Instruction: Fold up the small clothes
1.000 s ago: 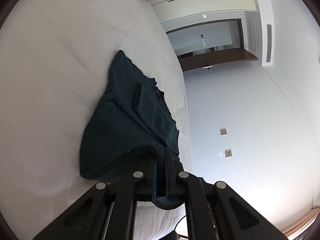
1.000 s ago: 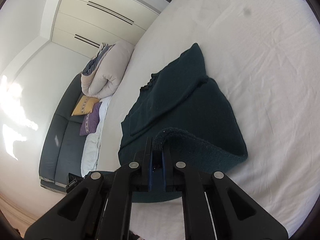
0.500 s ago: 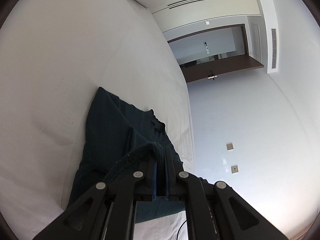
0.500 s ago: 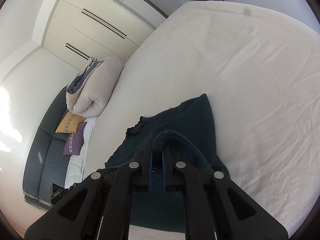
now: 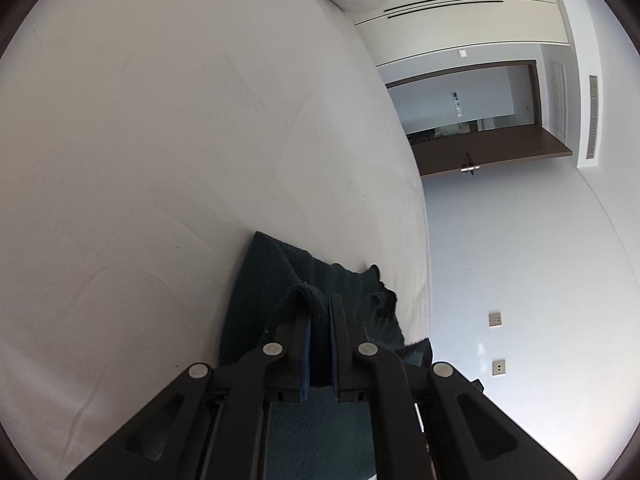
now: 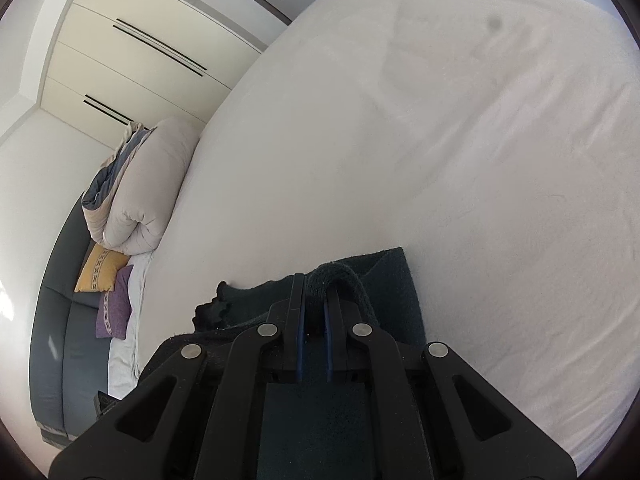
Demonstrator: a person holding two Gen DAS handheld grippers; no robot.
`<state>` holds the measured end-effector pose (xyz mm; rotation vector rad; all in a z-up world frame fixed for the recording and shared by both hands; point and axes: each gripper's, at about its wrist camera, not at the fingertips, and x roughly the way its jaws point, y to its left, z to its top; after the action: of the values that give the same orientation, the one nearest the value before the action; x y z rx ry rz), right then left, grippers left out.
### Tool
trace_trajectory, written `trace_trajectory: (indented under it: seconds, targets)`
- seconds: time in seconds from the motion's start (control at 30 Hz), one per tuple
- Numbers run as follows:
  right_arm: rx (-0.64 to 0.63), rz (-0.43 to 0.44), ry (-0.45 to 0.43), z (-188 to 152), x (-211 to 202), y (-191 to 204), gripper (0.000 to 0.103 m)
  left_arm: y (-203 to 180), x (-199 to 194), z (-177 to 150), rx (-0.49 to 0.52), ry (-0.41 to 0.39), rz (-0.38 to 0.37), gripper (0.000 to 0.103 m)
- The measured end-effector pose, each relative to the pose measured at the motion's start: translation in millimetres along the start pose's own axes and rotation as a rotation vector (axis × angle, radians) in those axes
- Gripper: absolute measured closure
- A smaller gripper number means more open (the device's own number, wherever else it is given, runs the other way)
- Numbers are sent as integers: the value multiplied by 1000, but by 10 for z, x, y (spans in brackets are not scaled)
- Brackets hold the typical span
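A dark teal knitted garment (image 5: pixel 264 272) lies on the white bed (image 5: pixel 160 140), near its edge. My left gripper (image 5: pixel 319 308) is shut on a folded hem of the garment, held just above the part that lies flat. In the right wrist view the same garment (image 6: pixel 396 280) shows under my right gripper (image 6: pixel 314 284), which is shut on its other hem corner. Most of the garment is hidden under both grippers. A frilled edge (image 6: pixel 212 304) sticks out at the left.
A rolled duvet (image 6: pixel 140 192) lies at the head of the bed. A grey sofa (image 6: pixel 52 340) with a yellow cushion (image 6: pixel 100 268) and a purple cushion (image 6: pixel 114 308) stands beside the bed. A wardrobe (image 6: pixel 132 48), a doorway (image 5: pixel 472 116) and a white wall lie beyond.
Both grippers have carried the held hem forward over the garment toward its far edge. Much less of the garment shows ahead of the fingers now. Both stay shut.
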<state>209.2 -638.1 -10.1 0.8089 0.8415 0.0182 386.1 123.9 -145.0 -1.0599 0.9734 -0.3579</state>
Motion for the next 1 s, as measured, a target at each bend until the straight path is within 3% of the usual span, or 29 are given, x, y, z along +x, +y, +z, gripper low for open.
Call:
trace_trajectory:
  seconds: [0.03, 0.07, 0.1, 0.13, 0.17, 0.2, 0.33, 0.43, 0.57, 0.73, 0.83, 0.87, 0.9, 0.93, 1.0]
  targets:
    - [6, -40, 25, 35, 141, 6, 89, 36, 51, 7, -3, 9, 11, 87]
    - [1, -63, 39, 49, 249, 6, 79, 61, 76, 6, -6, 11, 13, 71]
    - [-7, -61, 40, 52, 315, 1, 71, 75, 66, 2, -3, -4, 12, 61]
    - [-16, -32, 27, 65, 345, 3, 52, 74, 42, 4, 5, -20, 1, 41]
    - [-17, -3, 10, 69, 339, -1, 44, 68, 1, 9, 13, -37, 4, 27]
    - [-17, 11, -4, 50, 306, -42, 43, 60, -48, 8, 19, -55, 12, 25]
    - [-16, -19, -34, 80, 228, -94, 43, -8, -214, -71, 49, -87, 23, 25]
    - [12, -33, -65, -1, 42, -189, 43, -182, -290, -229, 144, -116, 67, 25]
    - [-86, -23, -67, -231, -106, 25, 43, -512, -165, -491, 305, -109, 116, 25]
    - [-295, 53, 43, -815, -10, 631, 43, -786, 184, -862, 548, -100, 299, 26]
    - [-360, 63, 124, -1058, 244, 832, 43, -528, 299, -847, 496, -69, 366, 37]
    - [-361, 47, 145, -1118, 318, 817, 43, -424, 295, -829, 476, -68, 370, 50]
    - [-347, 24, 155, -1145, 400, 760, 43, -386, 271, -851, 472, -76, 372, 56]
    - [-319, 9, 143, -1134, 443, 667, 46, -337, 244, -843, 472, -77, 363, 62]
    - [-248, 65, 104, -1118, 430, 456, 57, -266, 218, -836, 472, -70, 346, 65]
